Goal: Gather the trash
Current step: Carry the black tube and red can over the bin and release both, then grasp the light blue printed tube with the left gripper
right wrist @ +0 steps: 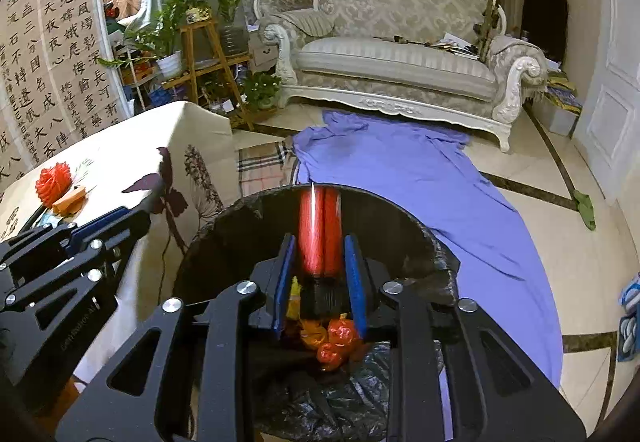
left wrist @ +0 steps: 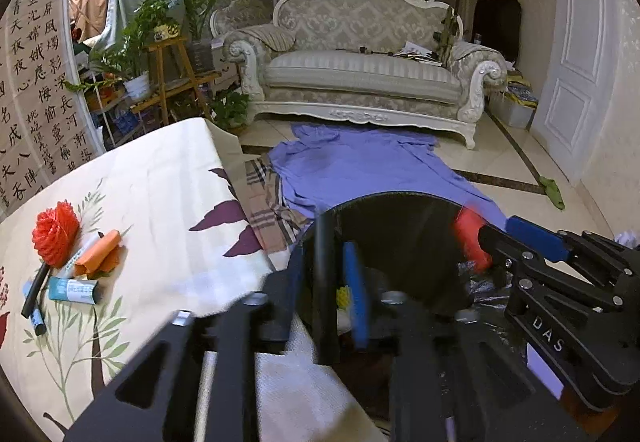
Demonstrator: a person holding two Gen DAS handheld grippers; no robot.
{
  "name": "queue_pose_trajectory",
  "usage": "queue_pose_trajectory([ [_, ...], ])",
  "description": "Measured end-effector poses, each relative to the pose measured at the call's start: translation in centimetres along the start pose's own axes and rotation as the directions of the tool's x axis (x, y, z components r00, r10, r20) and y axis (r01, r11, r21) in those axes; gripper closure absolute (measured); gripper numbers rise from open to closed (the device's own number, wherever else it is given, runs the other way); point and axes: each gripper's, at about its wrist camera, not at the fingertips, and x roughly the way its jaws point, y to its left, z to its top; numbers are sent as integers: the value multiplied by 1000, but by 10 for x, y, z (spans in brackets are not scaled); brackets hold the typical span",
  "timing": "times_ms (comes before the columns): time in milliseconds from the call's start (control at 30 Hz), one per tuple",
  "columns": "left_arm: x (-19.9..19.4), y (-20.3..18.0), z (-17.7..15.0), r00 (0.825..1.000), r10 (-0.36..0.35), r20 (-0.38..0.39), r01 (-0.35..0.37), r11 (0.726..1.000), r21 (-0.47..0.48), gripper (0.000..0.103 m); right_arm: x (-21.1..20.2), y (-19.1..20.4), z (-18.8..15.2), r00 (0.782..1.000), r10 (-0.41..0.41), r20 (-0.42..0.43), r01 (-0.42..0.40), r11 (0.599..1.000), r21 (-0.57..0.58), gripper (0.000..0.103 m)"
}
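Observation:
My right gripper is shut on a red cylinder with a black cap and holds it over the black bag-lined trash bin; it also shows in the left wrist view. Red and yellow wrappers lie inside the bin. My left gripper is shut on the bin's near rim. On the table lie a red paper flower, an orange wrapper, a blue-white tube and a black marker.
A purple sheet and a plaid cloth cover the floor behind the bin. A white sofa stands at the back, plants at the left, a white door at the right.

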Motion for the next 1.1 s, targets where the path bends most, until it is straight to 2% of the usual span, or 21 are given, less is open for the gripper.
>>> queue_pose_trajectory([
  [100,-3,2,-1,1000,8,11,-8,1000,-15,51,0,-5,2,1000,-6,2,6,1000,13,68],
  [233,-5,5,-2,999,32,13,-31,999,-17,43,-1,-6,2,1000,-11,1,11,1000,15,63],
  [433,-14,23,-9,998,69,1,-69,997,-46,41,-2,7,1,1000,18,-6,-18,1000,-9,61],
  [667,-28,57,-23,990,139,-27,-141,985,-97,41,0,47,-2,996,83,-30,-85,994,-66,60],
  [800,-37,82,-31,979,197,-43,-201,971,-127,41,-3,73,-2,992,120,-37,-124,987,-100,54],
  [1100,-51,147,-49,946,309,-95,-323,918,-229,41,-7,138,-3,974,216,-68,-225,955,-194,54],
])
